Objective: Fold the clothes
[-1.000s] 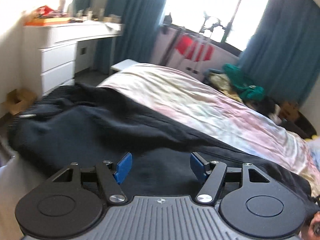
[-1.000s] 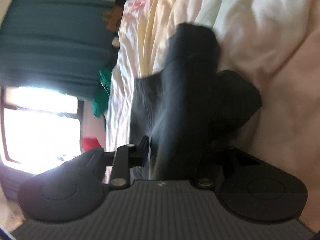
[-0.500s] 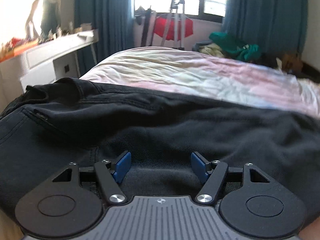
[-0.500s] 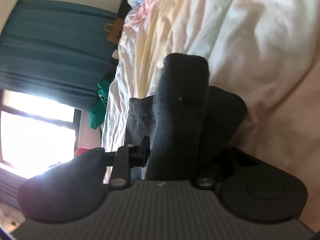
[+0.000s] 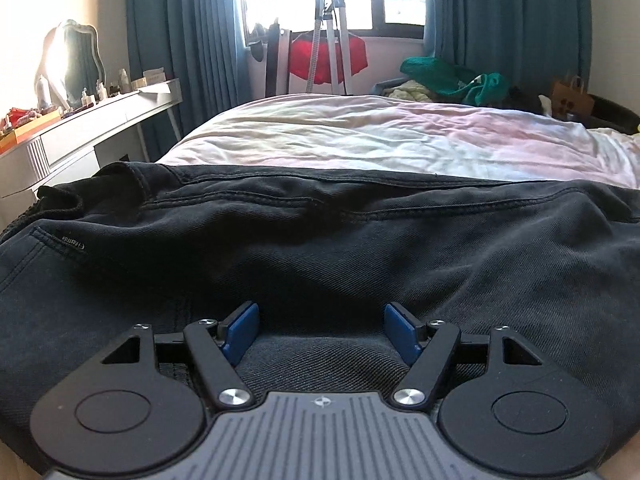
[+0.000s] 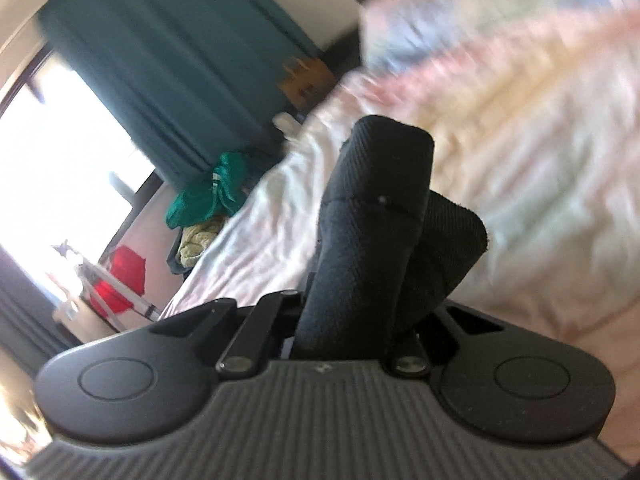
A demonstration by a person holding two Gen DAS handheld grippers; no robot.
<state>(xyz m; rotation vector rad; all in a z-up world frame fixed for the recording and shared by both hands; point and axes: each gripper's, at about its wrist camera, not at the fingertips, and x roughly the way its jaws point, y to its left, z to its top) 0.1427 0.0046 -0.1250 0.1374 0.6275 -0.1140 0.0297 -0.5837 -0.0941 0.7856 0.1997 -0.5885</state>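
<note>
Black trousers (image 5: 320,240) lie spread across the near part of a bed with a pale tie-dye sheet (image 5: 360,140). My left gripper (image 5: 322,322) hovers low over the dark cloth. Its blue pads (image 5: 240,330) stand wide apart and the jaws are opening, with fabric lying beneath and between them but not pinched. In the blurred right wrist view, my right gripper (image 6: 352,320) is closing on a thick folded end of the black trousers (image 6: 372,208), which sticks up from between the jaws above the sheet (image 6: 540,160). Its pads are hidden by the cloth.
A white dresser (image 5: 80,132) with a mirror (image 5: 76,64) stands left of the bed. Past the bed's far edge are a drying rack with red cloth (image 5: 328,56), a pile of green clothes (image 5: 452,76), a paper bag (image 5: 568,100) and teal curtains (image 5: 500,20).
My left gripper has dropped close to the trousers and levelled out. My right gripper has rolled and lifted with the black cloth, its jaws narrowing on the fold.
</note>
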